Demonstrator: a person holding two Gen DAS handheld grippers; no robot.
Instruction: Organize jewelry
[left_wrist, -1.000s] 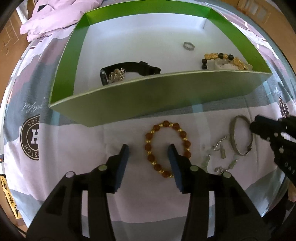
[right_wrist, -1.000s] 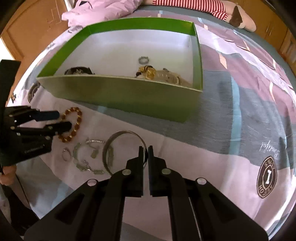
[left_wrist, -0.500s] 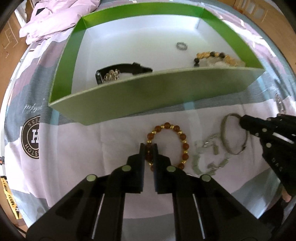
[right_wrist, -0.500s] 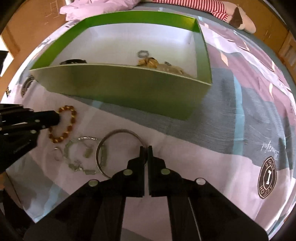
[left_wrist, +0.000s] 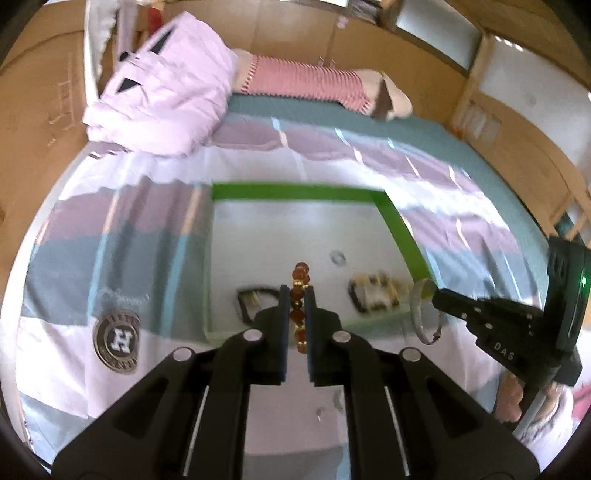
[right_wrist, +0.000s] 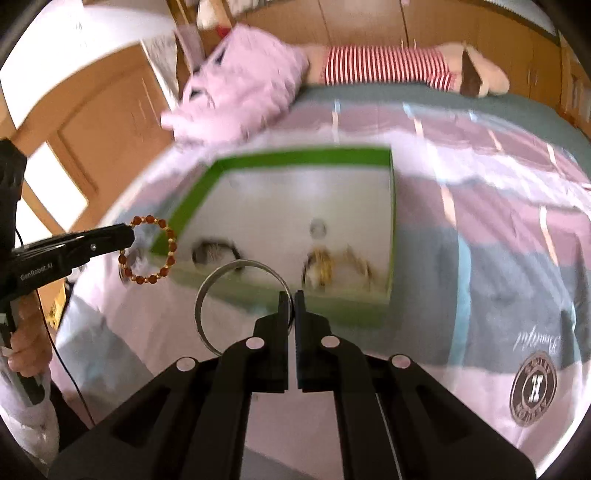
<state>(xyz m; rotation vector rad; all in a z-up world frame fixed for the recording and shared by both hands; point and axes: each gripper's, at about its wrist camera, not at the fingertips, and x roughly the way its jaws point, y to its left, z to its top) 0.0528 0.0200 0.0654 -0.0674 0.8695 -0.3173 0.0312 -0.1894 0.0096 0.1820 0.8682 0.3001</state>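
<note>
Both grippers are now up off the bedspread (left_wrist: 258, 173) with jewelry in them; a second ago both pieces lay flat on the fabric in front of the green box (right_wrist: 207, 181).

Left gripper (left_wrist: 296, 295): was wide open around the amber bead bracelet (left_wrist: 298, 291), now clamped narrow on it. Bracelet hangs clear of the bedspread, just in front of the box's near-left corner in the right wrist view (right_wrist: 147, 251).

Right gripper (right_wrist: 290, 299): jaws pinched tight on the rim of the silver bangle (right_wrist: 240, 295), as before, but the bangle is lifted now, held in the air in front of the box's near wall.

Inside the box, same spots as earlier: black strap (right_wrist: 216, 251) near the front left, small ring (right_wrist: 317, 227) mid-floor, gold-and-dark bead pile (right_wrist: 332, 269) front right. Frames are motion-blurred, so fine detail in the box is soft.

Both views have tilted up: the pink pillow (left_wrist: 166, 96) beyond the box now shows in full.
</note>
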